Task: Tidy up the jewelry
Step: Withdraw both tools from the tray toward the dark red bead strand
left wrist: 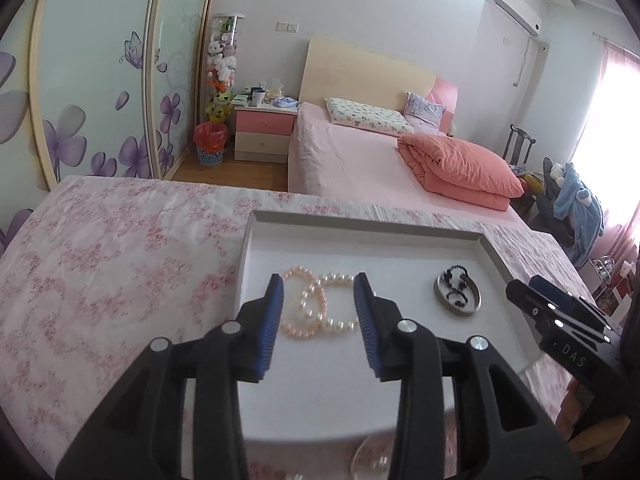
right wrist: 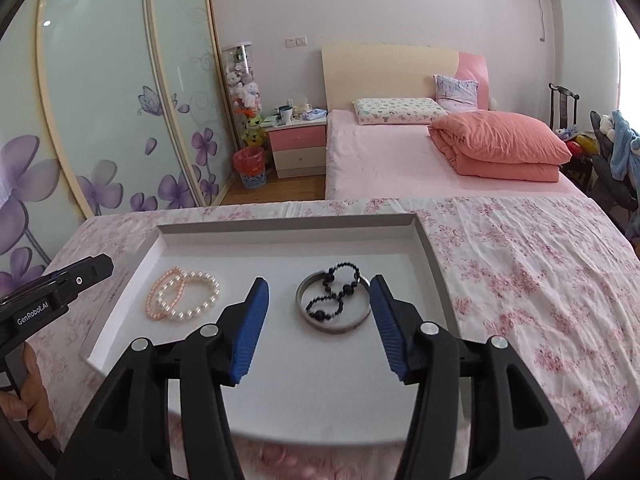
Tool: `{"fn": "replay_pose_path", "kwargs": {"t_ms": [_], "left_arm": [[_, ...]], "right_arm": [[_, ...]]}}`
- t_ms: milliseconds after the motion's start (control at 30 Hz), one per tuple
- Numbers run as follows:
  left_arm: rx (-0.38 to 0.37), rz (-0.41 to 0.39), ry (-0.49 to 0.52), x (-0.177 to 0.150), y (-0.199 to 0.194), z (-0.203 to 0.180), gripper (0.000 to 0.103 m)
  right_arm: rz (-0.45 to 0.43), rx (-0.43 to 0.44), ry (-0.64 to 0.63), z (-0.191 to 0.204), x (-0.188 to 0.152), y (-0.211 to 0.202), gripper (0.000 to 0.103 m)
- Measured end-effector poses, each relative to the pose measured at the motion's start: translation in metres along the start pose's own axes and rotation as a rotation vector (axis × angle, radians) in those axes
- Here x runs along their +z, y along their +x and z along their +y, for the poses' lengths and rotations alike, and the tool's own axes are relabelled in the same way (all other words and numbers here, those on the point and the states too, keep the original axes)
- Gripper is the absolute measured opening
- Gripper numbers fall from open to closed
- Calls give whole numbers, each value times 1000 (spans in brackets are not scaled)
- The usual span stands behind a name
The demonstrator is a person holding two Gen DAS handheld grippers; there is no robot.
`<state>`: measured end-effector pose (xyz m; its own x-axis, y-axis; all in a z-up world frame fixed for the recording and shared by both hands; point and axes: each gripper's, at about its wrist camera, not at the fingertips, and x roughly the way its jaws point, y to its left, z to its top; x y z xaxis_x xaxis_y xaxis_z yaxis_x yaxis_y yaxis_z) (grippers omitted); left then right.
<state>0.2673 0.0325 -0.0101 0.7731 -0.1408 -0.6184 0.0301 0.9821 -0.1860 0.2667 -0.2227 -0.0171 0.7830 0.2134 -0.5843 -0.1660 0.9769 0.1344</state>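
From the left wrist, the left claw (left wrist: pixel 318 306) is spread open above the white tray (left wrist: pixel 360 236) on the floral tabletop (left wrist: pixel 100 248), framing the overlapping pink pearl bracelet (left wrist: pixel 298 330) and white pearl bracelet (left wrist: pixel 340 324).

From the right wrist, the right claw (right wrist: pixel 320 312) gapes empty over the silver bangle (right wrist: pixel 334 326), with the black bead bracelet (right wrist: pixel 338 294) lying across it.

A floral pink tablecloth (right wrist: pixel 520 280) covers the table; directly on it rests a shallow white tray (right wrist: pixel 430 256), left of the cloth's bare stretch.
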Motion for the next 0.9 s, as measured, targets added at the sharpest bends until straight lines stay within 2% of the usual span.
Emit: {"fn": "replay_pose_path", "kwargs": {"t_ms": [200,400,700,900], "left_arm": [[-3,-16,8,-33,-50,15,45],[3,-21,-14,-67,-89,31,49],[29,-10,-11,-106,-111,35,55],[29,9,-12,-119,-113,32,58]], "right_arm": [[2,27,-16,0,-26,-36,55],[54,42,-22,3,-58,-58,55],[160,54,-5,10,-110,-74,55],[209,67,3,18,-124,-69,55]]}}
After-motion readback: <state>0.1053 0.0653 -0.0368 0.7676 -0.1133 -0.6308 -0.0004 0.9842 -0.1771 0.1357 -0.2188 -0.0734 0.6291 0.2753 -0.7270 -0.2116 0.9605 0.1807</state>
